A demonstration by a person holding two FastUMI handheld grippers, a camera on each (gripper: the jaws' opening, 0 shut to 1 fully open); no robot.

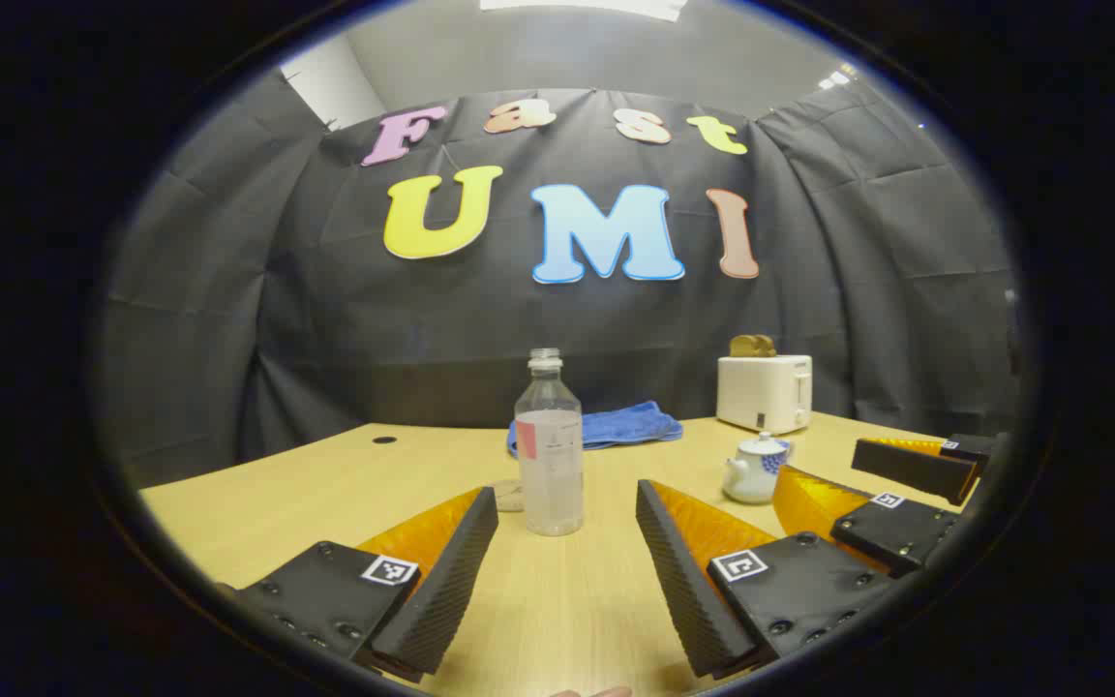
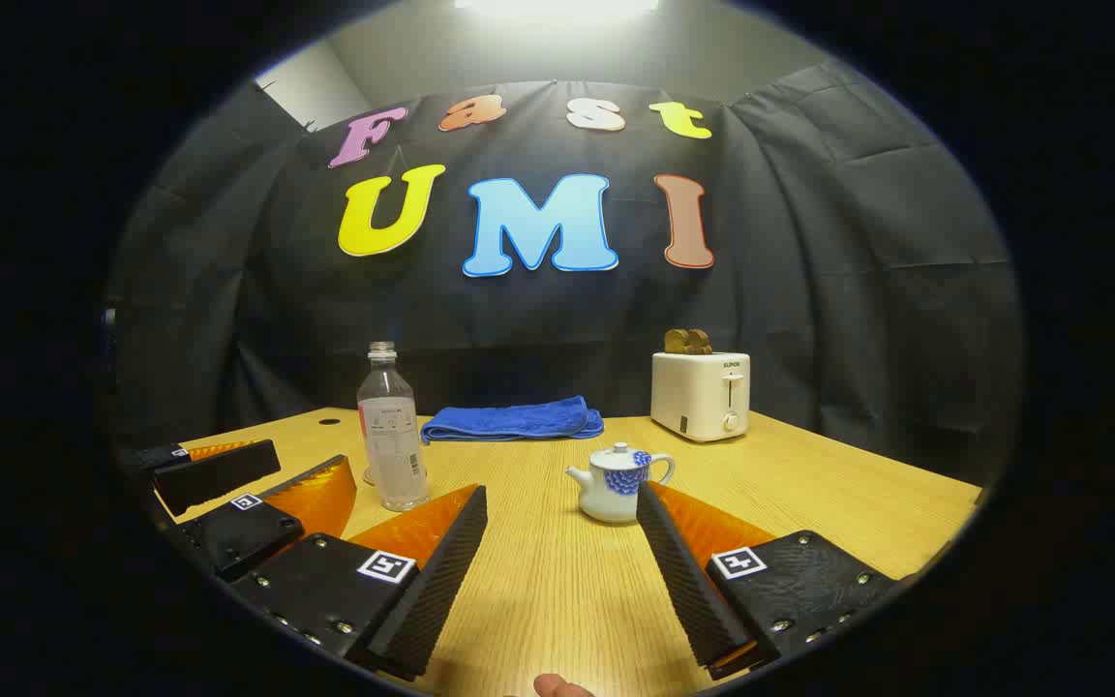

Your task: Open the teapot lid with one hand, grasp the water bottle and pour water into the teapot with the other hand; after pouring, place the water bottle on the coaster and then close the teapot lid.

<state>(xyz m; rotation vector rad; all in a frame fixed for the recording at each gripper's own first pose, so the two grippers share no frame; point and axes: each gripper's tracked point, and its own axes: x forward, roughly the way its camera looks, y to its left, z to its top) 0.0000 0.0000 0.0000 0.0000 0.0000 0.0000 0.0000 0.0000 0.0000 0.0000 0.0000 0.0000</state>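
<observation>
Both tools are hovering low over the wooden counter (image 2: 809, 484) with fingers spread apart, gripping nothing. The left tool (image 1: 567, 542) is facing the uncapped water bottle (image 1: 549, 445), which is standing beside what may be the coaster (image 1: 509, 494). The right tool (image 2: 562, 542) is facing the lidded teapot (image 2: 616, 484).

Both sets of jaws wide apart, bare table ahead

Water bottle (image 1: 549, 445) stands dead ahead between the left gripper's (image 1: 565, 557) jaws; teapot (image 2: 618, 483) sits just beyond the right gripper's (image 2: 562, 552) right finger, lid on.
</observation>
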